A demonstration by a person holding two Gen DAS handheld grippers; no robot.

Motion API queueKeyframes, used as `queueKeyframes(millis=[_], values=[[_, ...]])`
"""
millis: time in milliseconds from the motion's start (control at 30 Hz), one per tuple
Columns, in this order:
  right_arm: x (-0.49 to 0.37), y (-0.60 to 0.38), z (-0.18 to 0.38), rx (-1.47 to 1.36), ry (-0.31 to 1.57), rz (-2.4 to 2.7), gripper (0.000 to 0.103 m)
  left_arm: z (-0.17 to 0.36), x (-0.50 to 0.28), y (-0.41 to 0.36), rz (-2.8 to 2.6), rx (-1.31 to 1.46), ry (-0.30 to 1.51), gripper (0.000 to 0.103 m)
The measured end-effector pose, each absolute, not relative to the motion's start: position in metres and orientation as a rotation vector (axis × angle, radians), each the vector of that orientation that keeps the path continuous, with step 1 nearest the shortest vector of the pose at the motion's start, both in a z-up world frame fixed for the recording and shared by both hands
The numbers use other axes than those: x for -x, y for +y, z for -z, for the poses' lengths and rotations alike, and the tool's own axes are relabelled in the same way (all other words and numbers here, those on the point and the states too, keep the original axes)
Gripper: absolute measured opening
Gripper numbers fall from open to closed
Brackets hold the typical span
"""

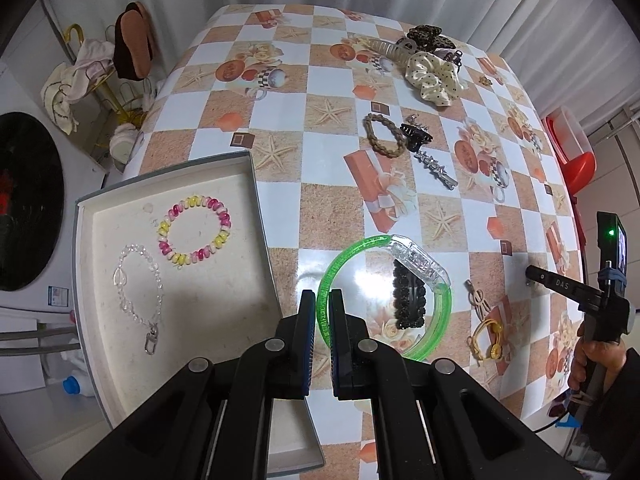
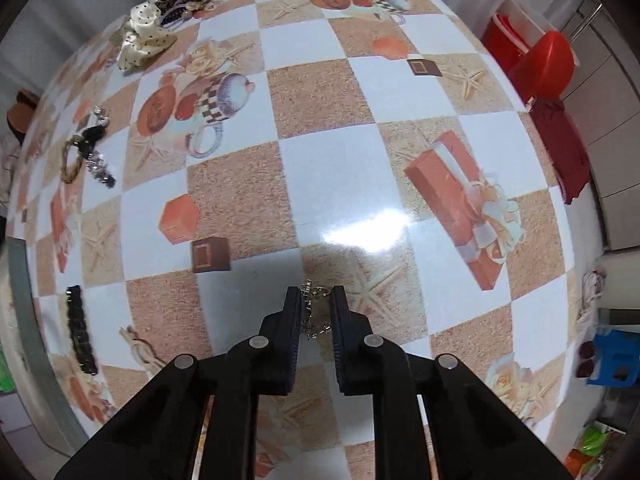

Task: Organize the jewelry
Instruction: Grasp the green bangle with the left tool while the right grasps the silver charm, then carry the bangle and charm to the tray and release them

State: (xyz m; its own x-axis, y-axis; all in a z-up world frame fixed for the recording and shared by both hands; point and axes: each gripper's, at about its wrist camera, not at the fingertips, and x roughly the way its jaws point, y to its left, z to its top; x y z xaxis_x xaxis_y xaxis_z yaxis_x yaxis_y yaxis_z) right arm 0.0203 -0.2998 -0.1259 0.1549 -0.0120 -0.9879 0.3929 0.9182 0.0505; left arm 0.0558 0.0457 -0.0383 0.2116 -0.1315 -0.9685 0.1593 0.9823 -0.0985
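Observation:
My left gripper straddles the rim of a green bangle lying on the table; the jaws stand close around it, touching or nearly so. A black beaded clip lies inside the bangle. To the left, the white tray holds a pink-yellow spiral bracelet and a clear crystal bracelet. My right gripper is partly open around a small silver chain on the table. It also shows at the right edge of the left wrist view.
A braided brown band, black claw clip and silver clip lie mid-table. Scrunchies and clips pile at the far side. A yellow tie lies near right. A red bin stands beyond the table edge.

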Motion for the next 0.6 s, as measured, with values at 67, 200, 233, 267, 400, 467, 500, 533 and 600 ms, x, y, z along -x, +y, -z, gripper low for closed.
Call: queueKeyframes(millis=[67,200,233,267,400,467,500,533,600], values=[[-0.019,-0.3,0.123,-0.352,1.387,0.284,0.015,0.037,-0.054,0.049,0.194,-0.013,1.34,0.012],[-0.018,-0.296,0.107,-0.402,1.362,0.233,0.016,0.034,-0.048,0.06,0.167,0.011,1.337,0.012],[-0.02,-0.293,0.101,-0.407,1.355,0.218,0.015,0.033,-0.046,0.064,0.157,0.019,1.336,0.012],[-0.022,-0.29,0.096,-0.412,1.347,0.202,0.015,0.032,-0.045,0.069,0.147,0.027,1.336,0.012],[-0.032,-0.258,0.071,-0.41,1.311,0.106,0.016,0.03,-0.035,0.092,0.092,0.066,1.334,0.012],[-0.038,-0.24,0.063,-0.401,1.3,0.054,0.016,0.03,-0.028,0.107,0.056,0.087,1.333,0.012],[-0.043,-0.228,0.058,-0.396,1.295,0.023,0.016,0.03,-0.025,0.113,0.039,0.098,1.333,0.012],[-0.049,-0.215,0.054,-0.388,1.291,-0.014,0.016,0.03,-0.022,0.122,0.018,0.111,1.333,0.012],[-0.057,-0.185,0.049,-0.37,1.287,-0.083,0.016,0.03,-0.015,0.136,-0.019,0.139,1.331,0.012]])
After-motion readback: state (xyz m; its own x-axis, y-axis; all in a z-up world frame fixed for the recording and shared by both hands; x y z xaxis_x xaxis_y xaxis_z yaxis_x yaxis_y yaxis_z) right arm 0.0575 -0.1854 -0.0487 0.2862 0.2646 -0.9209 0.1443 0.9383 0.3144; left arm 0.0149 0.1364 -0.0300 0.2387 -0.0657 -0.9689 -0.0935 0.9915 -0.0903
